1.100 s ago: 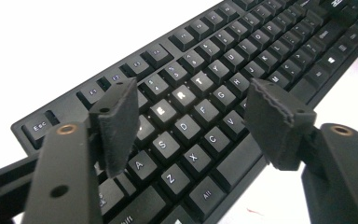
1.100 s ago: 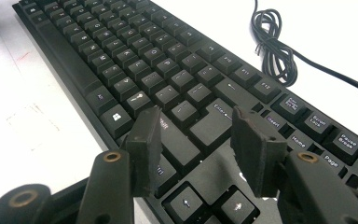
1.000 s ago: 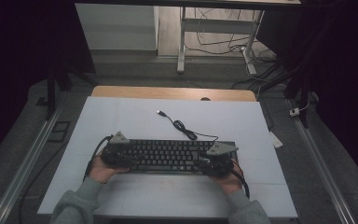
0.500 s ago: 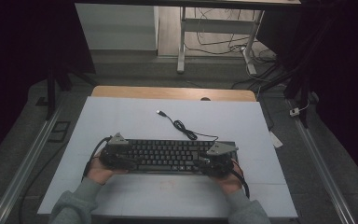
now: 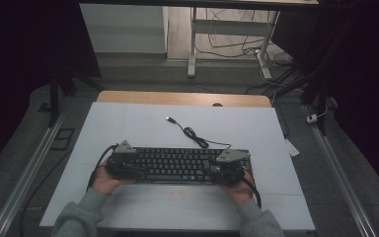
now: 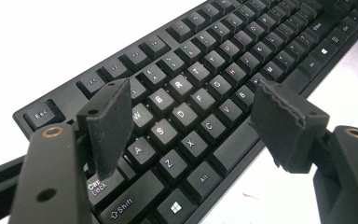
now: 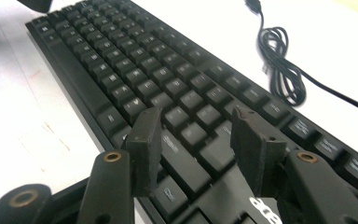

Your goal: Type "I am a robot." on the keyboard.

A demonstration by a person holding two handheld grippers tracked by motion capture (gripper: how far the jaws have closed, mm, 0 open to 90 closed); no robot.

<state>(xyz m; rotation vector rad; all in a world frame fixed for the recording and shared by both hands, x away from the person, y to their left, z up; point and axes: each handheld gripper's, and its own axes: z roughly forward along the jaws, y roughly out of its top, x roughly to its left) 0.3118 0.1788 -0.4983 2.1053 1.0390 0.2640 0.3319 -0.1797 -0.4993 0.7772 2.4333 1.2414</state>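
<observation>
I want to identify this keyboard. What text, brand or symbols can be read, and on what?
"Esc", top-left key of the keyboard.
"Caps Lock", "Shift", "Alt": keys at its near left end.
"W", "E", "R", "T", "A", "S", "D", "F", "G", "Z", "X", "C", "V": letter keys.
Windows logo: bottom-row key.
Pale logo on the frame in the right gripper view, partly hidden: unreadable.
Function-row and far keys: too blurred.

Lab or test room: white table (image 5: pixel 128 123) on metal floor rails (image 5: pixel 24 173), desk legs (image 5: pixel 192 44) and loose cables (image 5: pixel 237 39) beyond grippers, dark surroundings.
</observation>
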